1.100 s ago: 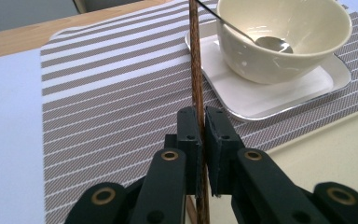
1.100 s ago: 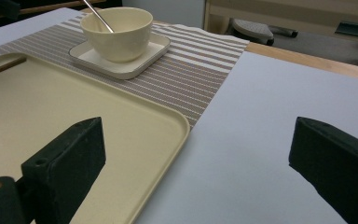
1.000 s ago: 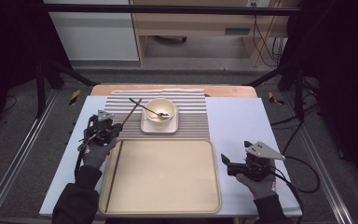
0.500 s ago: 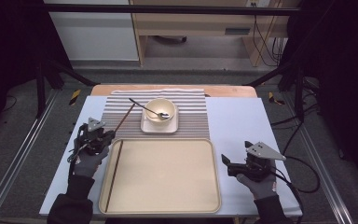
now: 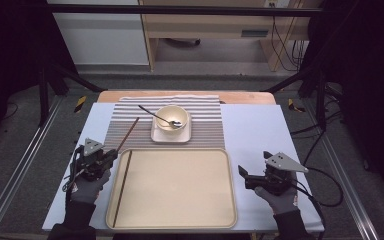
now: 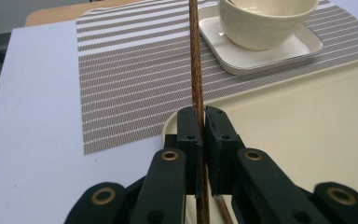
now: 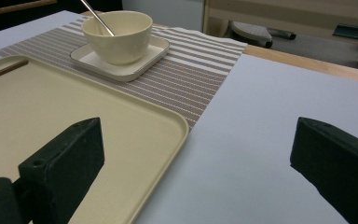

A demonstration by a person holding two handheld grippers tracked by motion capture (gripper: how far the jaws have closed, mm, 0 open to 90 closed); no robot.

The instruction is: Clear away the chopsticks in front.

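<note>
My left gripper [image 5: 110, 156] [image 6: 204, 122] is shut on a brown chopstick [image 5: 130, 130] [image 6: 195, 60] just off the beige tray's [image 5: 180, 220] far-left corner. The stick points away over the striped placemat [image 5: 207, 117] toward the cream bowl [image 5: 172, 116] [image 6: 265, 23]. A second chopstick [image 5: 122, 187] [image 7: 0, 72] lies inside the tray along its left rim. The bowl stands on a square plate [image 5: 172, 136] with a metal spoon [image 5: 152, 114] [image 7: 95, 16] in it. Right of the tray, my right gripper [image 5: 244, 178] [image 7: 196, 154] rests open over the white table with nothing between its jaws.
The placemat lies at the back middle of the white tabletop [image 5: 260, 135], with a wooden edge [image 5: 240, 97] behind it. Black frame legs [image 5: 45, 85] stand at both sides. A cable [image 5: 325, 185] trails from the right gripper.
My left gripper has drawn back toward the near left with the chopstick still clamped in it. The right gripper has stayed where it was.
</note>
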